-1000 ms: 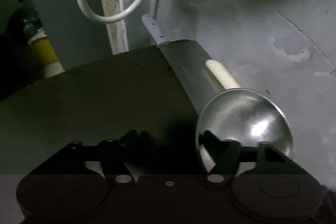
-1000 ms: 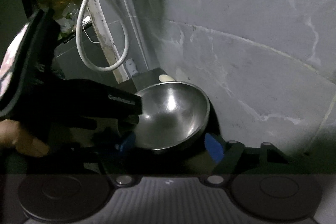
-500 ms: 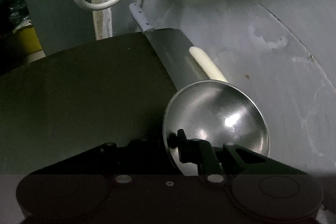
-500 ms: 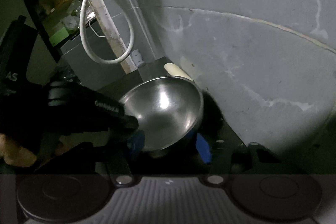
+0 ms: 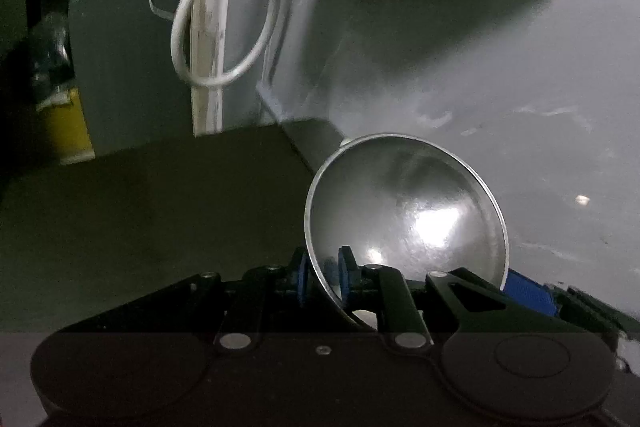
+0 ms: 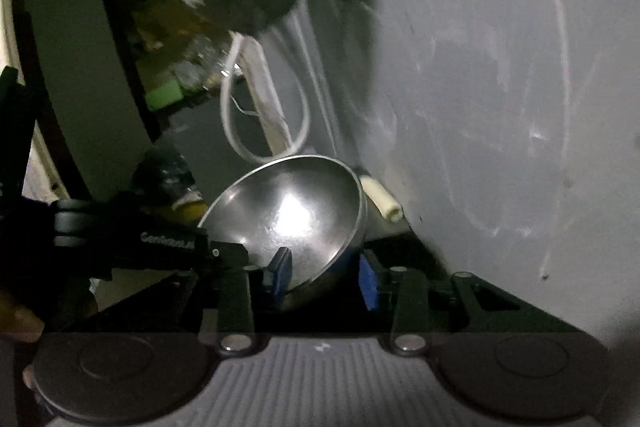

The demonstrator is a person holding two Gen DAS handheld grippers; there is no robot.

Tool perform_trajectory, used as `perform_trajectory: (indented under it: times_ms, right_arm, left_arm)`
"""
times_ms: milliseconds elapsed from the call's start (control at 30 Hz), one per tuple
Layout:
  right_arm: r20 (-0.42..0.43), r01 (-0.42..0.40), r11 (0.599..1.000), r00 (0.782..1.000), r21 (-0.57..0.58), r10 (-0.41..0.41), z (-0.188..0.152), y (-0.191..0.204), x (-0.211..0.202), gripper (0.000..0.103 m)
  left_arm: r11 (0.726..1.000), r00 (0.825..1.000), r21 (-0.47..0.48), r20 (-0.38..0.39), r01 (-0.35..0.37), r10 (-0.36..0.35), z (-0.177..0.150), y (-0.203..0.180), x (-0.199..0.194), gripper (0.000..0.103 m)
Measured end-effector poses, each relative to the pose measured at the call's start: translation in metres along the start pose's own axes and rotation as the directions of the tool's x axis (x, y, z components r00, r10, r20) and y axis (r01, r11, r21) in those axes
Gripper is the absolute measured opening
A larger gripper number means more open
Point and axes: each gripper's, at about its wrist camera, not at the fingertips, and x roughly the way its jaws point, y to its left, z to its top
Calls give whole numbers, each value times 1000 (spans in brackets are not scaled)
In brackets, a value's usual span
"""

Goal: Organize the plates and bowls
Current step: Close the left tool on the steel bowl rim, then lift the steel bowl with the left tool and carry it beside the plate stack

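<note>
bowl: one steel bowl (image 5: 404, 211), tipped up on edge, its hollow facing the cameras; it looks lifted off the dark counter (image 5: 140, 219), close to the grey wall (image 5: 500, 75).
left gripper (image 5: 324, 275): pressed together on the bowl's rim, one blue pad inside the hollow, the other outside on the bowl's left.
right gripper (image 6: 324, 277): jaws closing around the bowl's near lower edge; one pad sits inside the hollow, the other stands outside the bowl with a gap, so no firm pinch yet.
landmark: a cream tube (image 6: 380, 203) lies just behind the bowl against the wall; a white cable loop (image 5: 224, 27) hangs further behind and left of the bowl.
handling: thin, stiff, probably light; polished metal is likely slippery, and a rim pinch lets it swing.
where to hold: across the rim, pad inside and pad outside, at two places apart along the rim to stop it pivoting.
risk: bowl could slip out or knock the wall.
</note>
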Motion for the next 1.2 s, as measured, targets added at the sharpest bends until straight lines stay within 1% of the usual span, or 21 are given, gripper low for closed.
perform_trajectory:
  times_ms: [67,233,333,433,667,767,833,900,967,1100,1200]
  right_arm:
    - [20,-18,1000,1000,-23,19,0,5,-18,38]
    - [22,-47,993,999,-104,49,-3,15,-59,38]
    - [14,-69,988,997,-140,72,-11,20,-87,36]
    - [-21,-110,979,994,-172,108,-20,24,-111,35]
    - [-104,-164,963,984,-212,145,-38,28,-159,35]
    - [-156,-195,954,974,-227,162,-49,27,-172,35]
    - [-193,-222,947,965,-233,178,-56,28,-178,35]
    - [-233,-249,940,953,-233,194,-63,29,-183,35]
    - [-281,-280,932,936,-229,212,-72,32,-184,36]
    - [-351,-307,930,909,-202,224,-85,37,-182,36]
    - [-391,-335,923,888,-189,242,-91,39,-179,36]
  left_arm:
    - [1000,999,1,34,9,-9,-6,-2,-20,18]
    - [999,996,7,79,31,-32,-25,-7,-69,18]
    - [999,996,8,77,40,-41,-42,-9,-93,18]
    - [999,997,4,66,41,-42,-61,-11,-116,18]
    - [996,997,-54,-12,74,-75,-105,-17,-148,18]
    - [997,995,-42,-60,72,-74,-123,-21,-157,18]
    - [997,993,-47,-95,68,-72,-135,-20,-162,19]
    - [995,988,-77,-136,64,-74,-147,-15,-166,19]
    - [994,983,-102,-174,45,-62,-158,-11,-169,19]
    - [988,967,-157,-253,3,-43,-179,-5,-169,21]
    - [984,958,-176,-287,-21,-31,-184,0,-171,21]
